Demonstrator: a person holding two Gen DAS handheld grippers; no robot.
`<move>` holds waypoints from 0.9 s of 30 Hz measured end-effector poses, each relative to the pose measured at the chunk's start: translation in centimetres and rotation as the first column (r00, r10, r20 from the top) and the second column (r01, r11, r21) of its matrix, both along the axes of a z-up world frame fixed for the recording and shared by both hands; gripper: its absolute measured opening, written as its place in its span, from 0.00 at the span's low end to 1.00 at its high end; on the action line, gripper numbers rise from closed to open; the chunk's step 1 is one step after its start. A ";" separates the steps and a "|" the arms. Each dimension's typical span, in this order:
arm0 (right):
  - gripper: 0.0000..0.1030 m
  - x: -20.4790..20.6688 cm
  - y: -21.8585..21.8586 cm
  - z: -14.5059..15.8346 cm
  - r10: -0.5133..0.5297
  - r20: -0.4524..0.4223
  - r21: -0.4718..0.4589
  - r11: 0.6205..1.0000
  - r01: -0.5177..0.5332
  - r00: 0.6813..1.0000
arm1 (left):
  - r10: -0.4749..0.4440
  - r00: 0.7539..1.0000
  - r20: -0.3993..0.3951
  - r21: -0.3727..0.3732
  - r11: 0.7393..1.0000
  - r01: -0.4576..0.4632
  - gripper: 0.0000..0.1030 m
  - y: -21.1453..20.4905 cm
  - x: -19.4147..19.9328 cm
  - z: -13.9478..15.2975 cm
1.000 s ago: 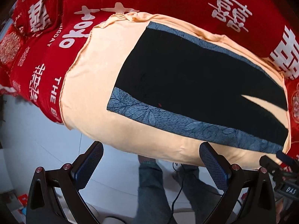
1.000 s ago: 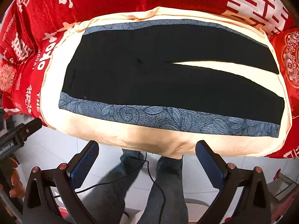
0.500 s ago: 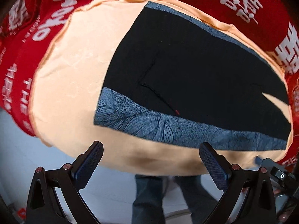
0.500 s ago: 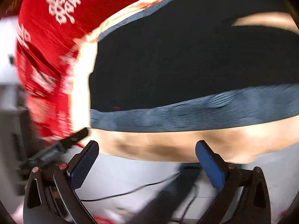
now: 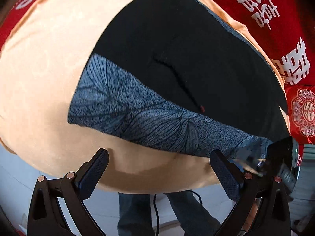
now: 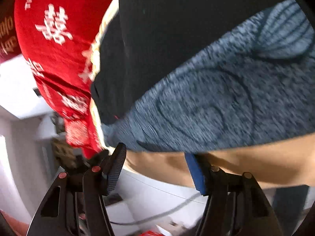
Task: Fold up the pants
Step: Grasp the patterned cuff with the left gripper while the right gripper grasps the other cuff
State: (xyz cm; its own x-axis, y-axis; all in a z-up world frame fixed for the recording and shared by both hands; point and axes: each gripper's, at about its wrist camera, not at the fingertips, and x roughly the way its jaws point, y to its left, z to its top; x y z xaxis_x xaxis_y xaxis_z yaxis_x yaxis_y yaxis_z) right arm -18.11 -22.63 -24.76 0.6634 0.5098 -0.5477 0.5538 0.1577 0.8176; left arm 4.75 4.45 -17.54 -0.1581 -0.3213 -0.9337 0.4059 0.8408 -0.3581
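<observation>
Over the pants [image 5: 177, 74], both spread-open grippers, left gripper [image 5: 159, 174] and right gripper [image 6: 155, 169], have moved closer.

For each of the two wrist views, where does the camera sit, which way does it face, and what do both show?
Left wrist: behind the open left gripper, facing the pants waist end on a peach sheet; the person's legs show below.
Right wrist: behind the open right gripper, close over the pants' blue patterned side stripe; blurred.
Shared: pants, stripe, sheet, red bedding.
</observation>
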 end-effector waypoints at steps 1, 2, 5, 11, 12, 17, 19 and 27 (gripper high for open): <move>0.64 -0.1 -0.3 0.4 -0.027 0.021 0.010 1.000 0.027 0.999 | 0.006 1.000 -0.011 -0.014 1.000 -0.006 1.00 0.0 0.0 0.0; 0.64 0.0 -0.6 0.9 -0.056 0.044 0.024 0.998 0.055 0.997 | 0.016 1.000 -0.024 -0.031 0.999 -0.016 1.00 -0.1 0.1 -0.1; 0.65 0.6 -1.8 3.3 -0.113 0.131 0.050 0.993 0.107 0.985 | 0.066 0.994 -0.085 -0.103 0.992 -0.075 1.00 -0.6 0.5 -0.2; 0.64 1.3 -3.2 7.3 -0.110 0.209 0.052 0.993 0.102 0.972 | 0.191 0.959 -0.208 -0.219 0.947 -0.236 1.00 -2.3 1.1 -1.1; 0.65 1.3 -3.4 7.8 -0.109 0.215 0.055 0.994 0.099 0.971 | 0.210 0.952 -0.223 -0.232 0.937 -0.261 1.00 -2.5 1.3 -1.2; 0.65 1.1 -3.4 7.4 -0.078 0.210 0.042 0.997 0.071 0.975 | 0.290 0.939 -0.184 -0.234 0.915 -0.328 1.00 -2.7 3.3 -2.3; 0.65 0.7 -3.2 6.5 -0.059 0.181 0.030 0.998 0.054 0.982 | 0.293 0.944 -0.153 -0.226 0.919 -0.322 0.91 -3.1 4.1 -2.6; 0.65 -5.3 -5.1 1.1 -0.198 0.055 0.041 0.980 0.196 0.979 | 0.187 0.976 -0.116 -0.183 0.961 -0.206 0.40 -3.6 4.9 -3.0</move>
State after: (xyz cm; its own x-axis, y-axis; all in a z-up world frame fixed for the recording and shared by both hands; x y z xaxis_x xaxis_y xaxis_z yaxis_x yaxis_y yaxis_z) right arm -23.40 -27.77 -23.63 0.7830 0.3842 -0.4891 0.5225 0.0204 0.8524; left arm 9.70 0.80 -20.54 -0.1601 -0.5278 -0.8341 0.1954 0.8114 -0.5509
